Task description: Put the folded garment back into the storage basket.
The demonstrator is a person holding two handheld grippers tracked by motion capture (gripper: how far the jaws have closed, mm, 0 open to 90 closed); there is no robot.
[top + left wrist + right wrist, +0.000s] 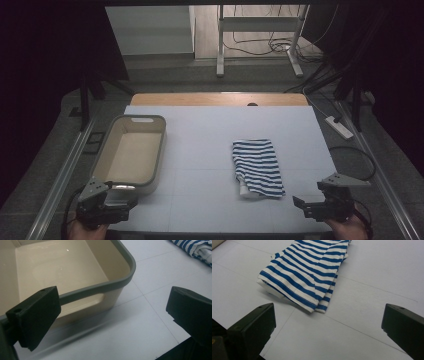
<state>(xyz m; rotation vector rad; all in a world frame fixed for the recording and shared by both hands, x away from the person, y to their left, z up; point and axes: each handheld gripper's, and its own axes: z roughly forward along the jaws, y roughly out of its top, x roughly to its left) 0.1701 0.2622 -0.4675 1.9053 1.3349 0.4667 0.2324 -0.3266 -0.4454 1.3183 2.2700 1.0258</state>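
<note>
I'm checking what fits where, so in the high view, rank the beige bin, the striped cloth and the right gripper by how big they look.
1. beige bin, clearly the largest.
2. striped cloth, folded on the table.
3. right gripper, smallest, though it sits nearest the camera, so it looks bigger than it would farther back.

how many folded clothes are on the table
1: a blue-and-white striped garment lies folded on the table, right of the empty beige bin. Whether more pieces are folded inside it cannot be told.
</note>
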